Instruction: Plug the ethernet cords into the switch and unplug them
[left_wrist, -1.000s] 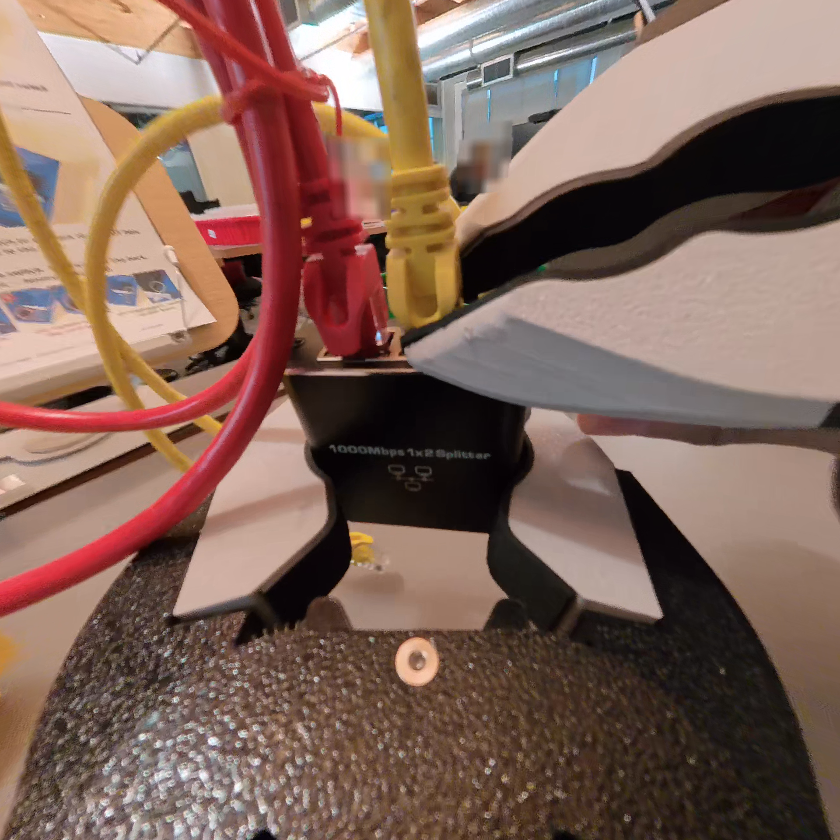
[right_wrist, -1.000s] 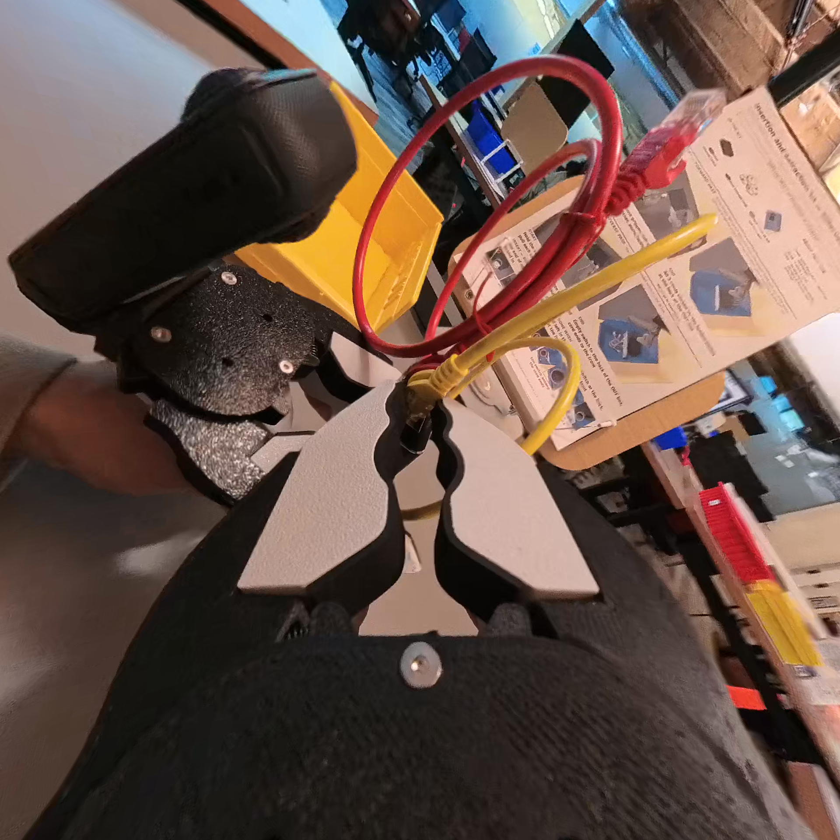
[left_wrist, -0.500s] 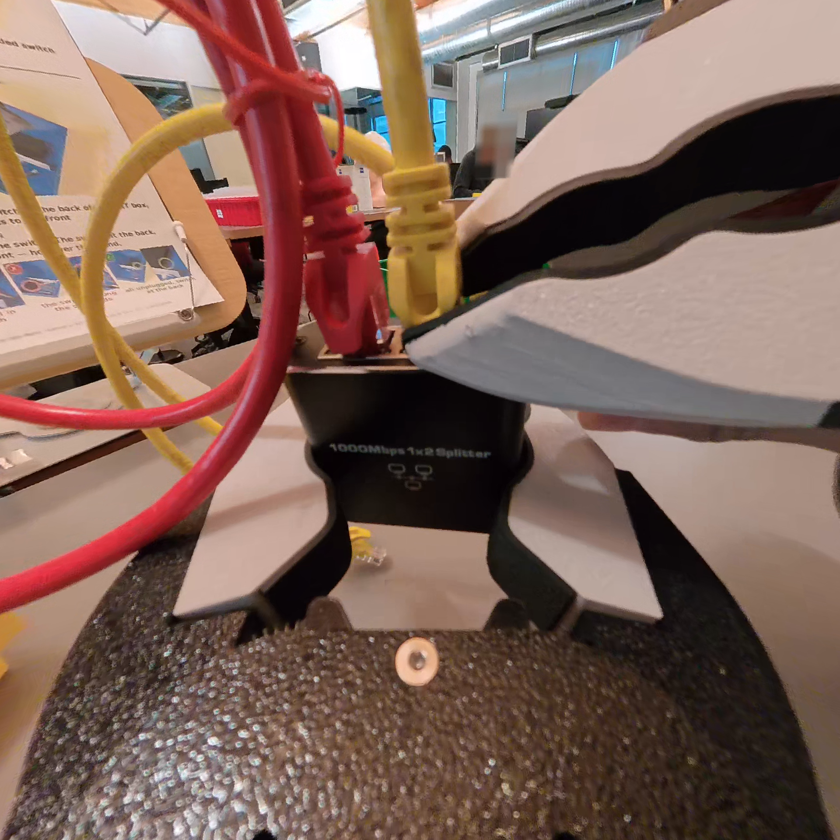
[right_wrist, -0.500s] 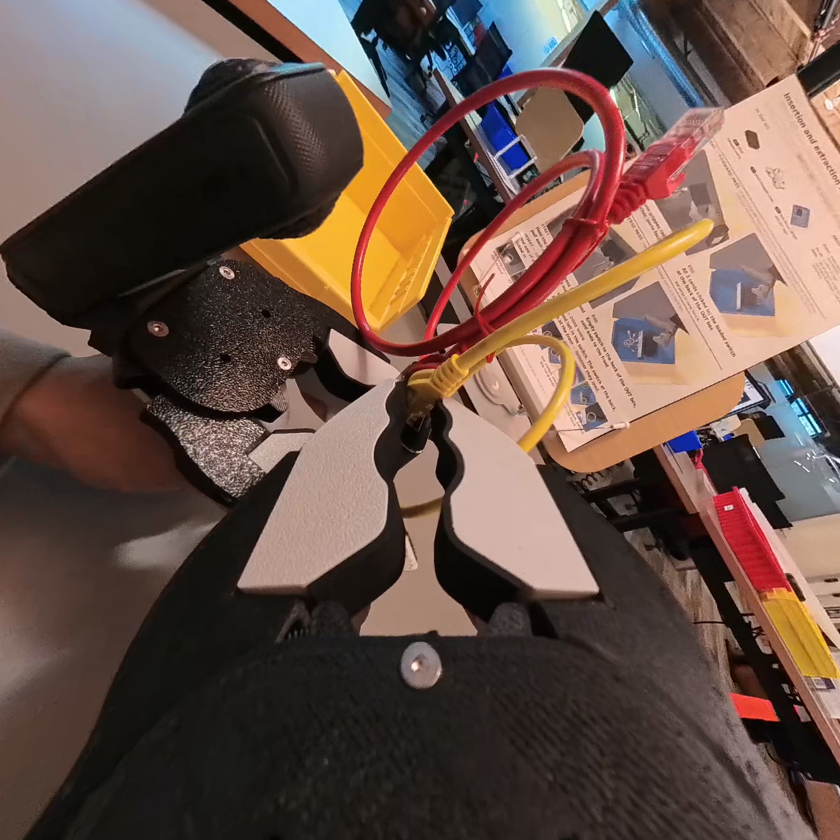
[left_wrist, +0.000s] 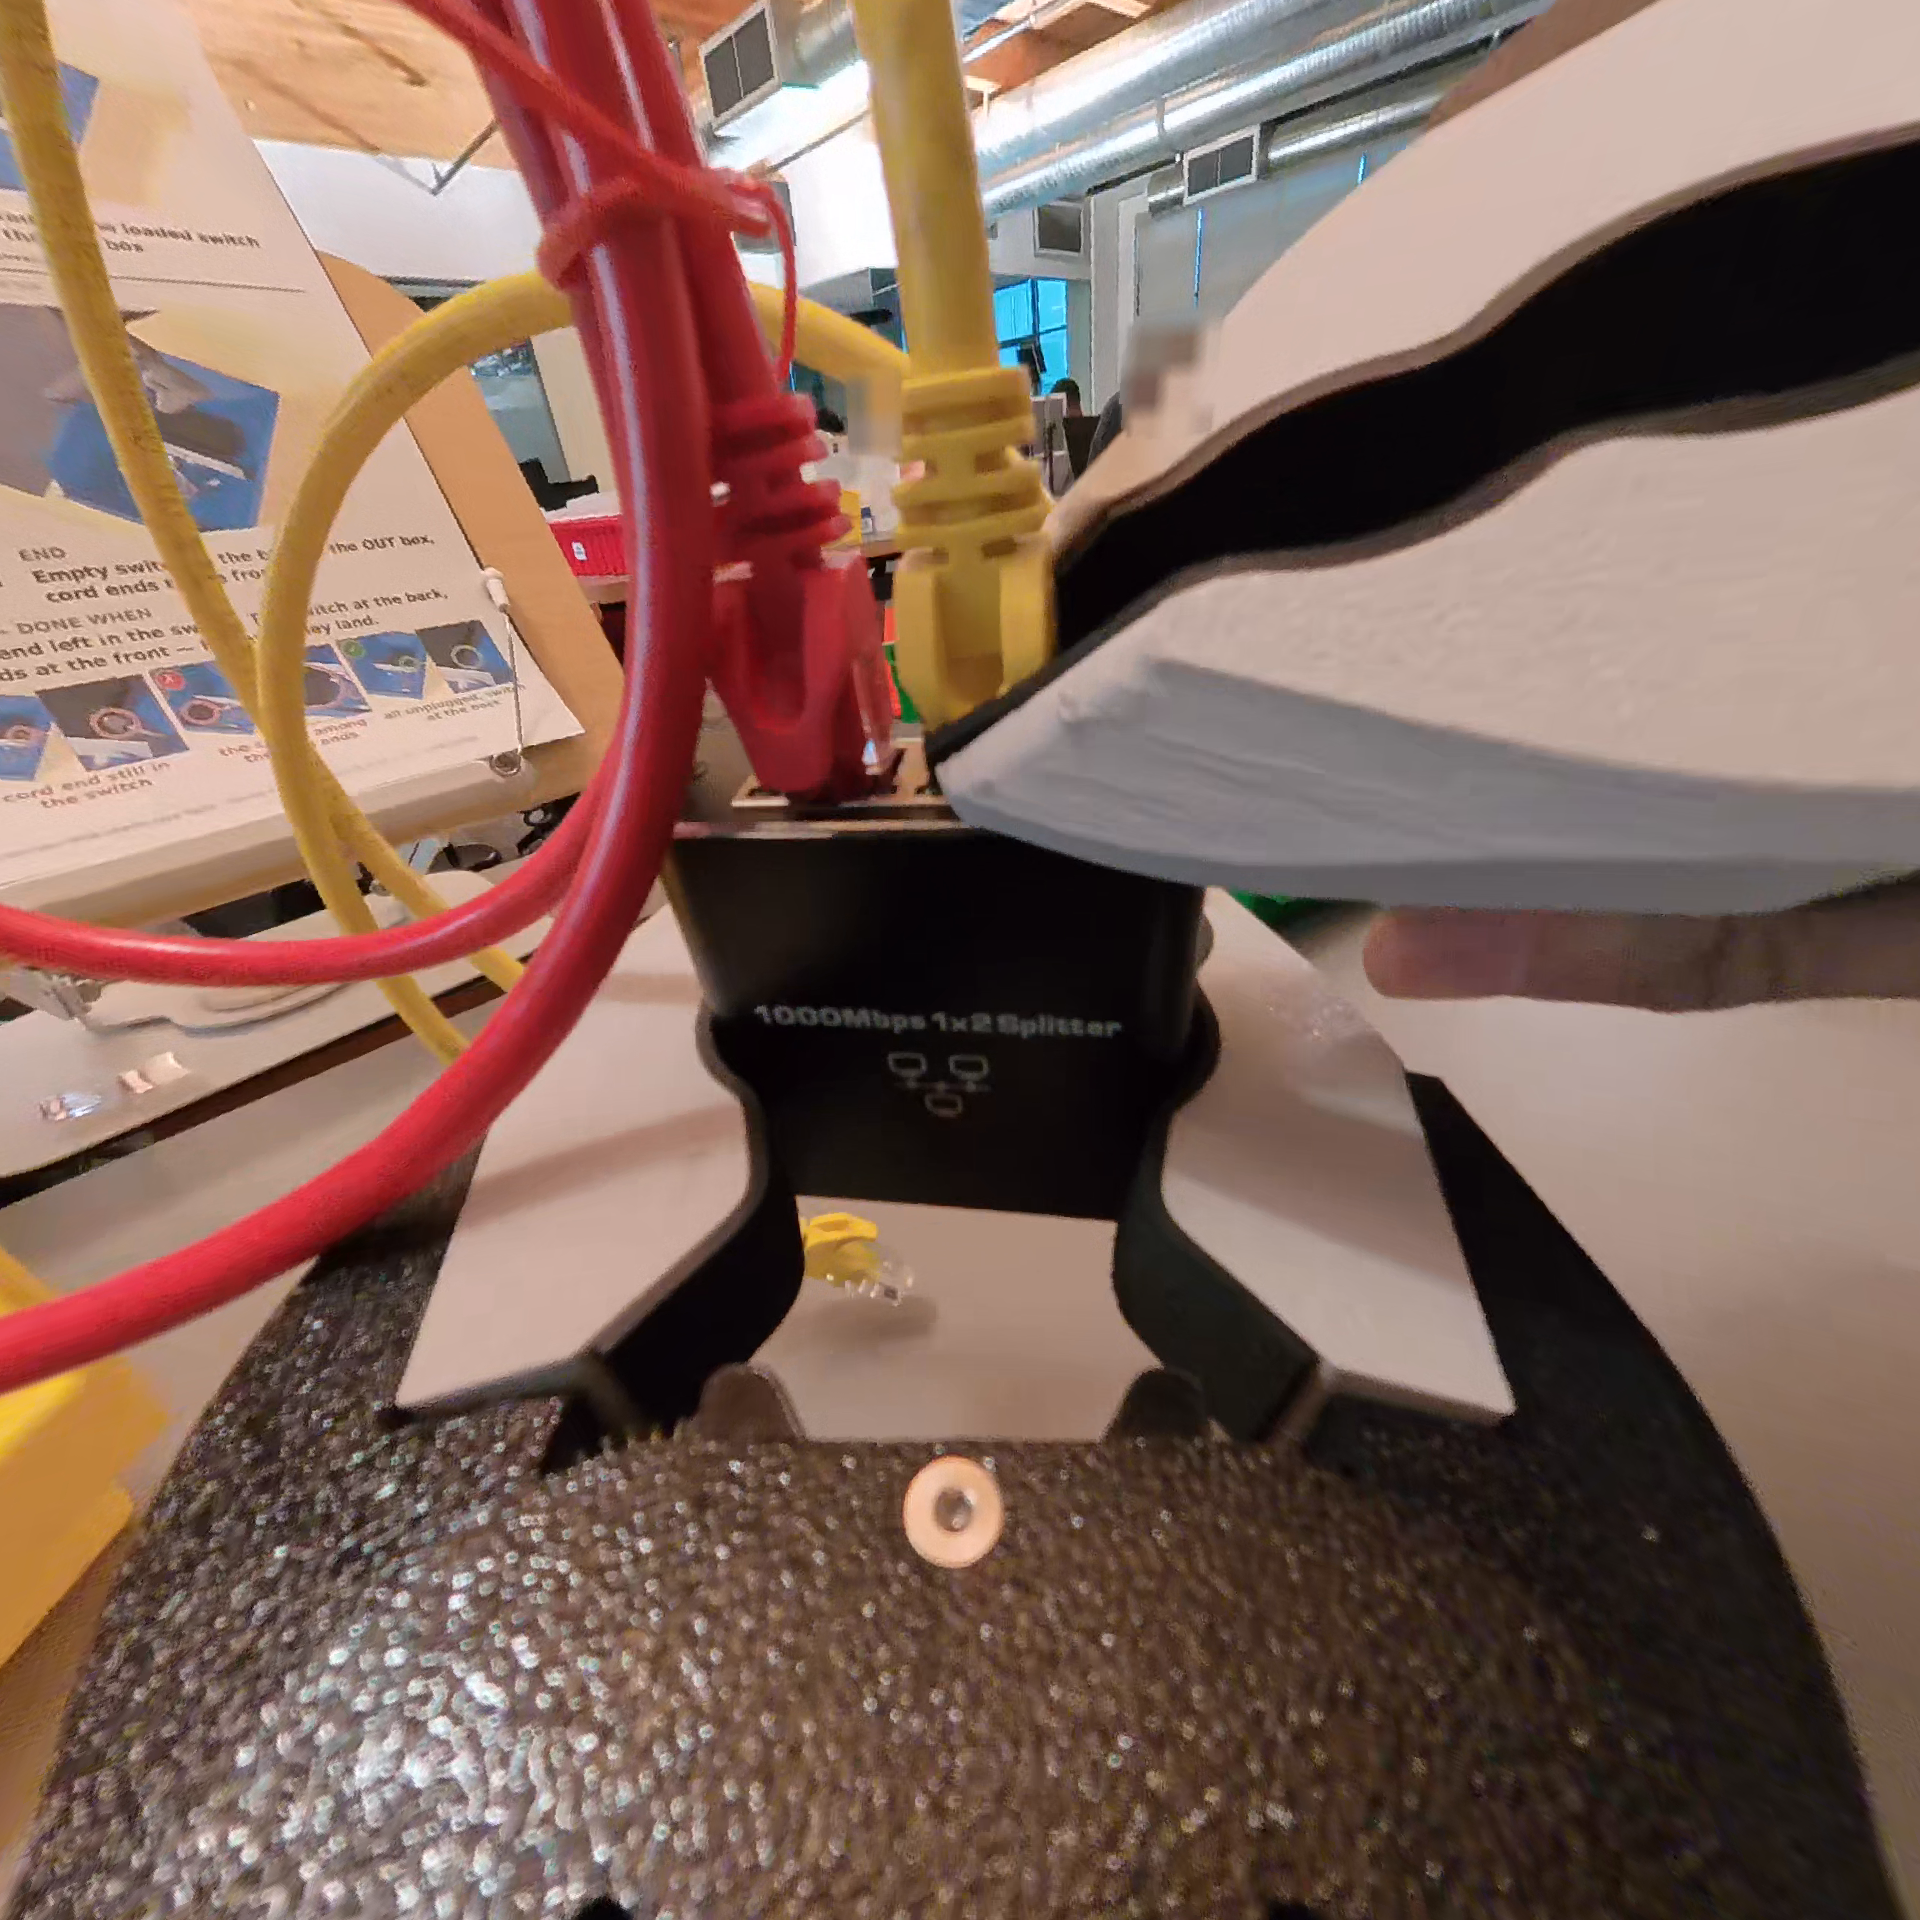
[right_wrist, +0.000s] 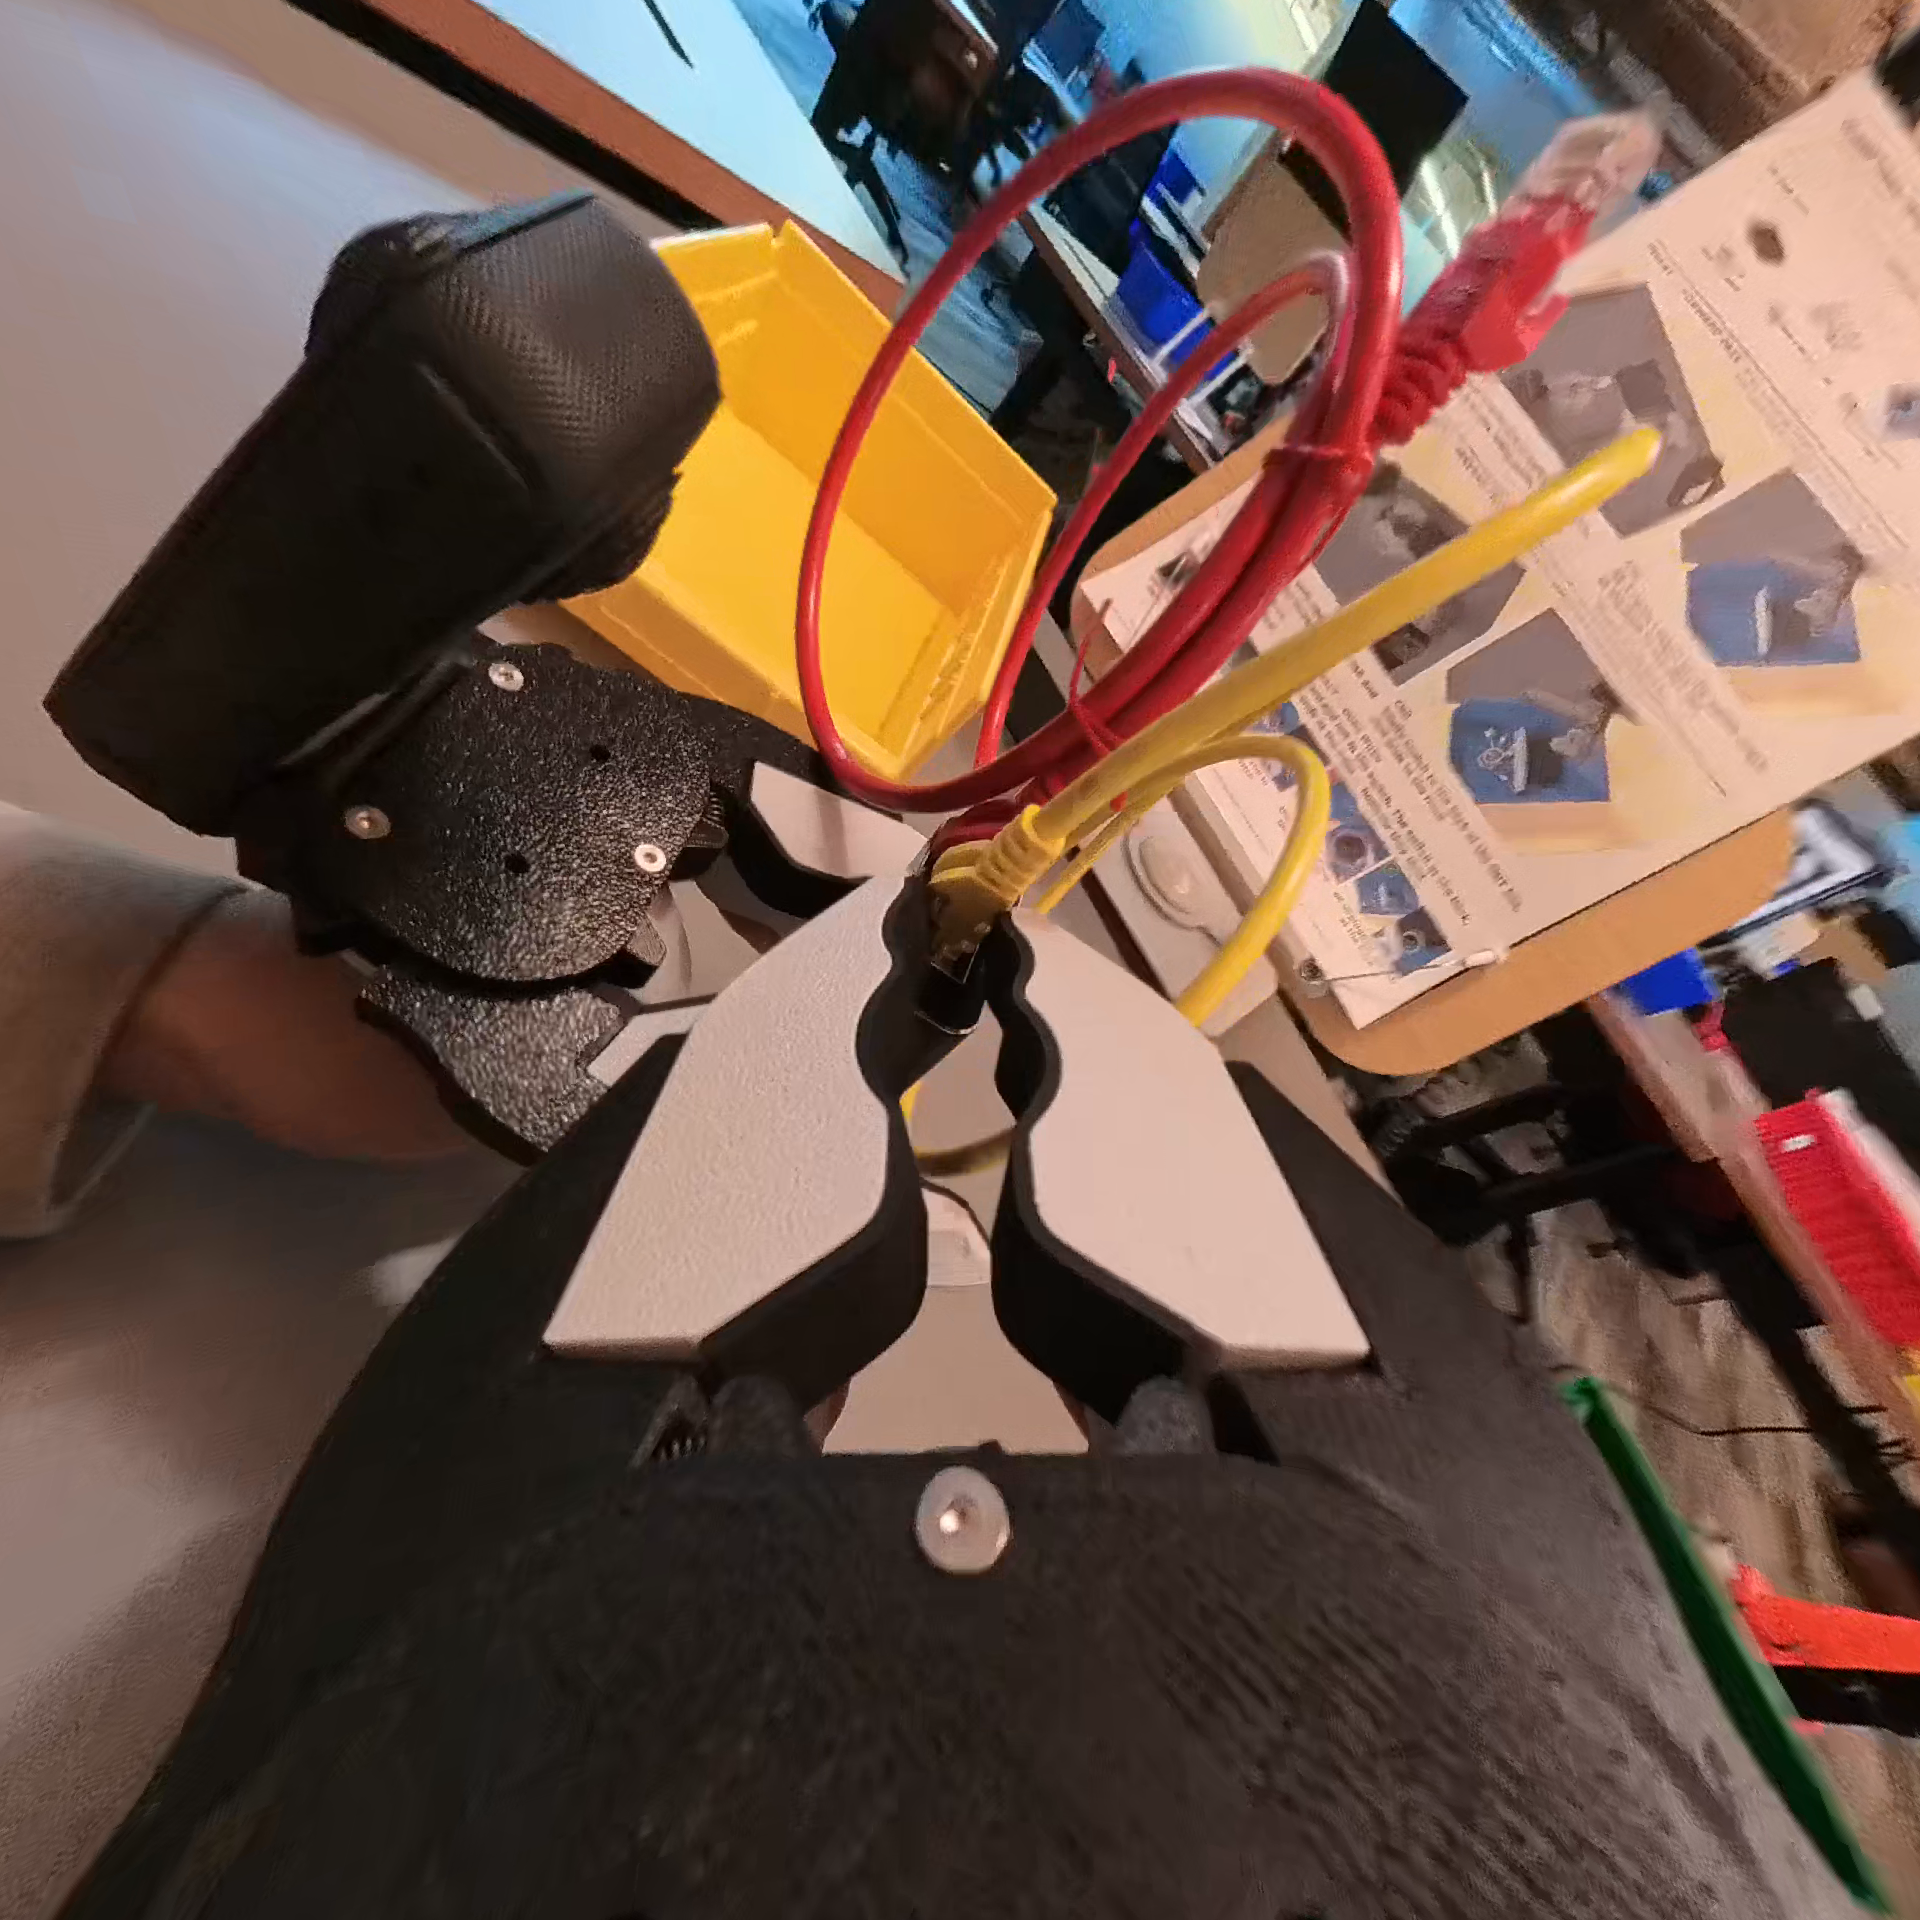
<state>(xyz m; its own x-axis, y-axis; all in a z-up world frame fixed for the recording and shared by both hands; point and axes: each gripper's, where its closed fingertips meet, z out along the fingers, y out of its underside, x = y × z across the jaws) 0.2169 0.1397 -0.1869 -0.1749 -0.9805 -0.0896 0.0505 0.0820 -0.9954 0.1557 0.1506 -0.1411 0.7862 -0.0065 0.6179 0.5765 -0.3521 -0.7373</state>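
While the left gripper (left_wrist: 951, 1101) clamps the switch (left_wrist: 935, 997), red plug (left_wrist: 805, 675) and yellow plug (left_wrist: 971, 613) sit in its ports; the right gripper (right_wrist: 951, 961) pinches the yellow plug. Plugs look stiff, cords springy: grip the boot. Only the right view shows the yellow bin (right_wrist: 831, 499).

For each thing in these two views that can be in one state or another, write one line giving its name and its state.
switch: clamped between the left gripper's fingers, ports facing up
left gripper: shut on the switch
right gripper: shut on the yellow plug
yellow plug: seated in a port, pinched at its base
red plug: in the neighbouring port
free red plug: unplugged, up in the air
free yellow plug: unplugged, below the switch
yellow bin: open, looks empty
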